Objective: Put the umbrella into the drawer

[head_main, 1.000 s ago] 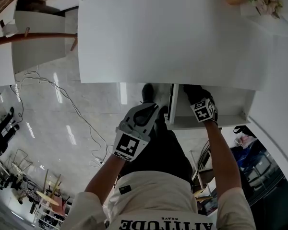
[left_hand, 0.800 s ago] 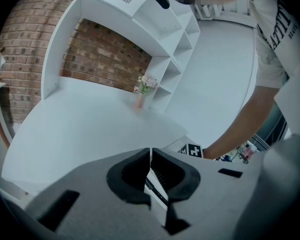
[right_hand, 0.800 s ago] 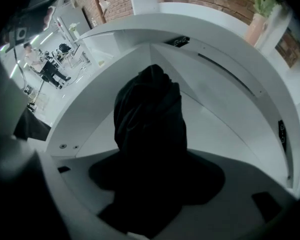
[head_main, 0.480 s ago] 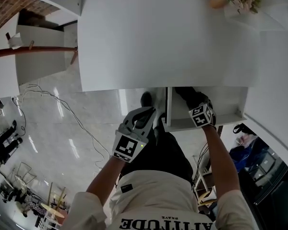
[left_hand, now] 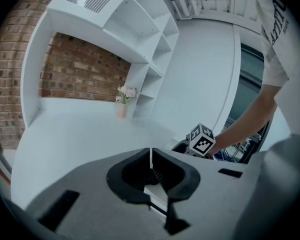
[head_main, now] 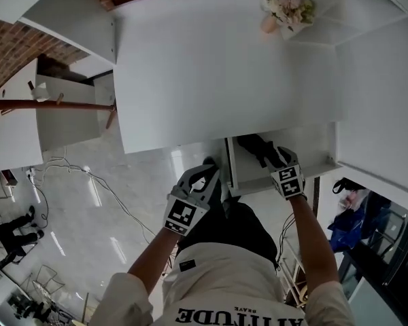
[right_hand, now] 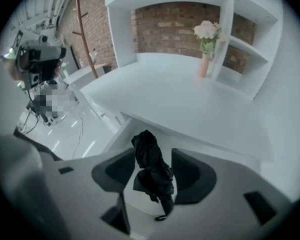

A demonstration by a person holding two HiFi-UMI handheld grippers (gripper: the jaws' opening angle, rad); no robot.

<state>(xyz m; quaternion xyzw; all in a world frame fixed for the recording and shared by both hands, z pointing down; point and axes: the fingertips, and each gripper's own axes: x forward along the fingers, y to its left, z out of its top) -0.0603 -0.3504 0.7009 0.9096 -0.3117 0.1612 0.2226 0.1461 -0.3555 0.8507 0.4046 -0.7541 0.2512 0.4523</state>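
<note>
A folded black umbrella lies in the open white drawer under the desk's right end. In the right gripper view the umbrella shows down in the drawer, framed by the jaws. My right gripper hangs above the drawer's front; its jaws stand wide and are closing, with a gap to the umbrella on each side. My left gripper is left of the drawer, below the desk edge, shut with nothing in it. The right gripper's marker cube shows in the left gripper view.
The white desk top spreads ahead, with a vase of pale flowers at its far right beside white shelves. A brick wall stands behind. A wooden pole and floor cables lie to the left.
The right gripper has risen away from the umbrella, which now lies uncovered in the drawer. The left gripper has lifted a little. The head view has tipped up.
</note>
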